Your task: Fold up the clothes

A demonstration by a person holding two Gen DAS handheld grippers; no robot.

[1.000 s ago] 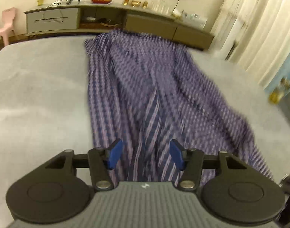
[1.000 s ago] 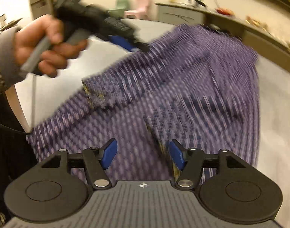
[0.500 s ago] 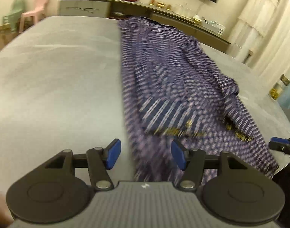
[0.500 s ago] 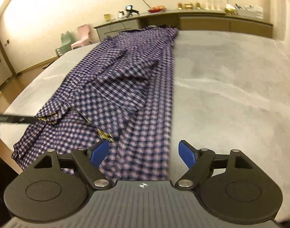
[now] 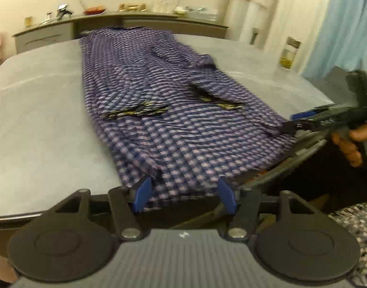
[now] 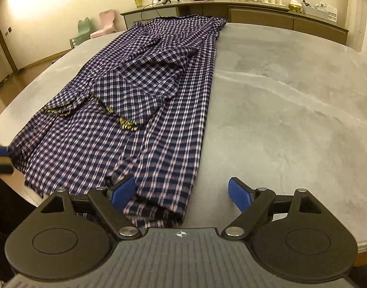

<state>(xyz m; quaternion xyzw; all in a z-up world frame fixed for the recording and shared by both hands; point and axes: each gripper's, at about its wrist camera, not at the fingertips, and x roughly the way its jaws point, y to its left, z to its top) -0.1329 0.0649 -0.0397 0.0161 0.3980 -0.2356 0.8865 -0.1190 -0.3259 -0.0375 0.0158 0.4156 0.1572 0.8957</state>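
My left claw (image 5: pixel 184 193) stood wide open at the near hem of the long purple-and-white checked garment (image 5: pixel 159 100), its blue pads either side of the cloth edge, gripping nothing. The garment lay lengthwise on the grey desk (image 5: pixel 39 110), running from six o'clock away toward twelve, with both sleeves folded inward so their yellow-patterned cuffs showed. My right claw (image 6: pixel 181 193) was open too, the left pad at the garment's near right corner and the other over bare desk. In the left wrist view, at three o'clock, my right hand (image 5: pixel 351 141) held that claw at the garment's corner; the blur kept me from telling whether it touched the cloth.
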